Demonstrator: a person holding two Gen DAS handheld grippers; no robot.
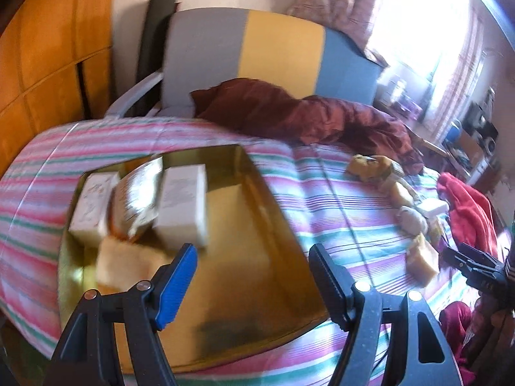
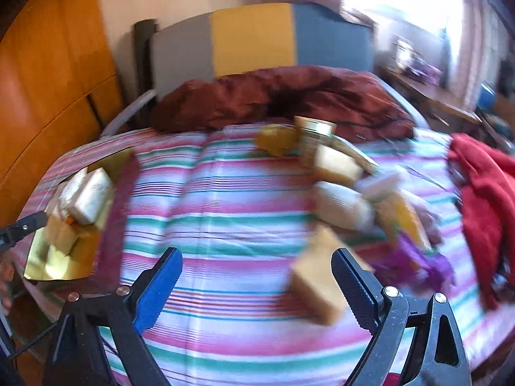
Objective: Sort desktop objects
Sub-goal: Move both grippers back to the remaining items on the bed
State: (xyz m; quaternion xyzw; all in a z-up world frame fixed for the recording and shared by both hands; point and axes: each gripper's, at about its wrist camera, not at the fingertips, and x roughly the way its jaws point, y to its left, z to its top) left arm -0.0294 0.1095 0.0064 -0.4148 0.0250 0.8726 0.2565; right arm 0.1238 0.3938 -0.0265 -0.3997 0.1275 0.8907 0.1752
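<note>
Both grippers are hanging wide open and empty over the striped bed (image 2: 225, 193): the left gripper (image 1: 254, 276) above the gold tin (image 1: 283, 225), the right gripper (image 2: 257, 286) nearing a yellow block (image 2: 317, 284), which its fingers are risking knocking aside.

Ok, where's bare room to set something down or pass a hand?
Free: the gold tin's near right half, beside the white boxes, and the striped bedspread between the tin and the soap pile. Crowded: the tin's far left corner and the pile by the red cloth.
</note>
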